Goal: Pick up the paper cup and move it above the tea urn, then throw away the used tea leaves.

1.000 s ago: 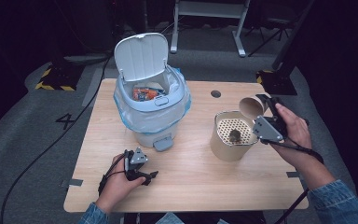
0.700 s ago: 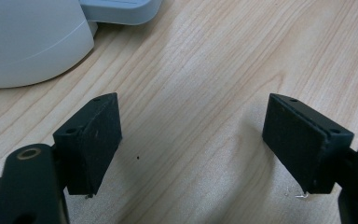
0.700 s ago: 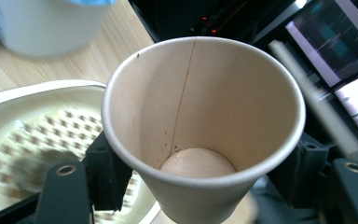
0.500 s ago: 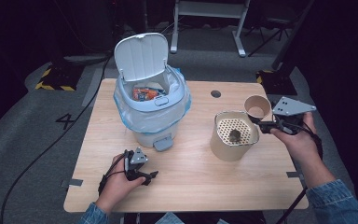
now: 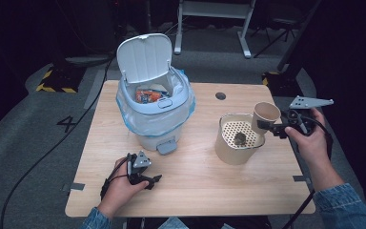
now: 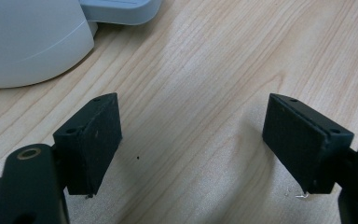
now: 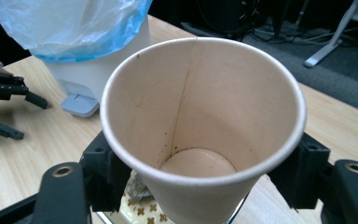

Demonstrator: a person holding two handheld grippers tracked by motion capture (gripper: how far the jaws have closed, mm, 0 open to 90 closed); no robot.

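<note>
An empty paper cup (image 5: 266, 113) with brown stains inside is clamped between the black pads of my right gripper (image 5: 268, 126). It hangs tilted at the right rim of a beige container (image 5: 233, 151). In the right gripper view the cup (image 7: 200, 126) stands mouth-up between the jaws of the right gripper (image 7: 205, 172). The container holds a perforated insert with a dark lump (image 5: 240, 138) on it. My left gripper (image 5: 153, 182) rests on the table near the front edge. Its jaws stand wide apart over bare wood, with the left gripper (image 6: 191, 144) holding nothing.
A white pedal bin (image 5: 155, 119) lined with a blue bag stands at the back left, its lid (image 5: 144, 57) raised and rubbish inside. Its pedal (image 6: 121, 9) sits just beyond the left gripper. A round cable hole (image 5: 220, 96) is near the table's far edge.
My right hand has moved to the right with the cup, from over the container to its right rim. The left hand has stayed put.
</note>
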